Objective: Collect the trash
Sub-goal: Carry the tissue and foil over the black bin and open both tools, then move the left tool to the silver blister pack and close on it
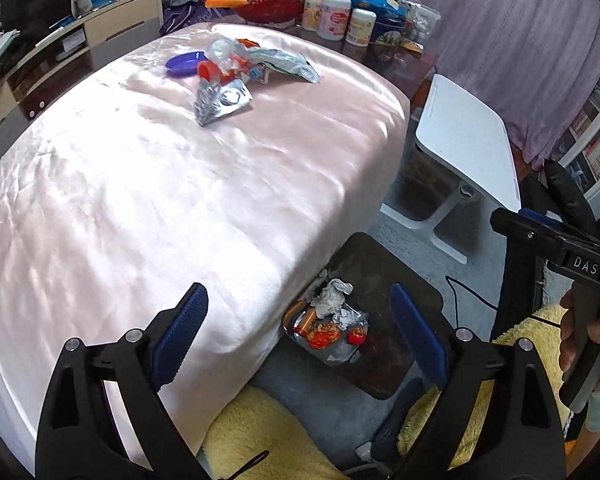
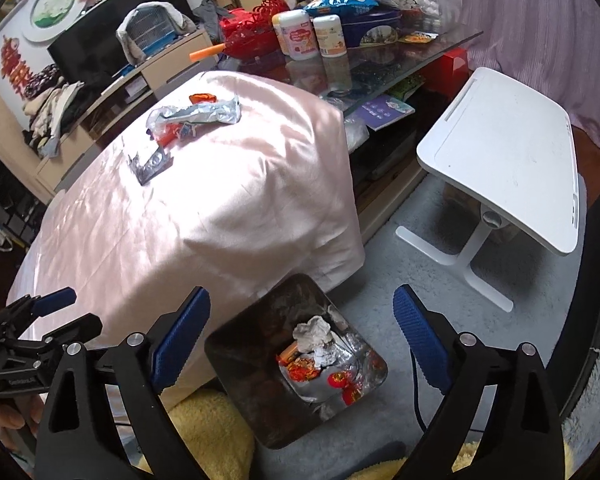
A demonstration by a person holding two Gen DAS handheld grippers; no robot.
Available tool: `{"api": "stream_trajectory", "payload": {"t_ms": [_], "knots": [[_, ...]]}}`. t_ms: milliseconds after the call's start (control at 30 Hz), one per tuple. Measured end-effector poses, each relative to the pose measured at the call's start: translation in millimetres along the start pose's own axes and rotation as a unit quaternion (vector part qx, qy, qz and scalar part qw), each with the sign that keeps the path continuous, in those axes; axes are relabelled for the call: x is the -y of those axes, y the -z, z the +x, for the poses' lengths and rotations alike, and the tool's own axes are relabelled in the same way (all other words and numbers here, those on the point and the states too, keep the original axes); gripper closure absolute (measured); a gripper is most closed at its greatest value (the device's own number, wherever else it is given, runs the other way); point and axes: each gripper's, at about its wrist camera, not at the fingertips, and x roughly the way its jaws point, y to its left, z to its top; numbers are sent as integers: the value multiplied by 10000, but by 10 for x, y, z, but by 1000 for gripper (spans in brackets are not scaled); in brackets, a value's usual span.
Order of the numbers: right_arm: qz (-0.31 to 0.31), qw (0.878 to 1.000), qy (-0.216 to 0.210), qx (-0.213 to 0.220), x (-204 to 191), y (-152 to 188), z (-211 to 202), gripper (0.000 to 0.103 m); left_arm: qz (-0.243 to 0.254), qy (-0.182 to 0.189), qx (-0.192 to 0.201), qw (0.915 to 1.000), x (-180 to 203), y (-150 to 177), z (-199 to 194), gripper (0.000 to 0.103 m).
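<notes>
Both tongs [image 1: 300,320] [image 2: 302,328] agape, empty, above the trash bin [image 2: 260,400]

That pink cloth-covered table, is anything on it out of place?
Yes. A heap of crumpled silver foil wrappers and a purple plastic lid lies on the pink cloth-covered table, while the dark square bin on the floor holds similar trash.
</notes>
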Motion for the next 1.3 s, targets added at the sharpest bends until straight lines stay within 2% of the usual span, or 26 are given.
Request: {"api": "stream_trajectory", "payload": {"t_ms": [333,767,1000,1133,1300], "knots": [[-377,9990,-186,177,-367,-581,163,9,-310,-354,216,9987,-458,-451,-31,16],[-781,9951,-576,209,-890,-1313,869,9,-533,-452,113,9975,-827,-1096,505,17],[-818,9955,-478,10,-953,-1614,1341,13,-497,-386,-28,9980,-906,-1316,822,27],[-1005,9927,-670,-36,-1073,-1642,1473,14,-544,-351,-108,9978,-955,-1405,997,33],[-1280,9901,-549,-165,-1161,-1638,1690,14,-589,-271,-169,9978,-1011,-1492,1148,44]]}}
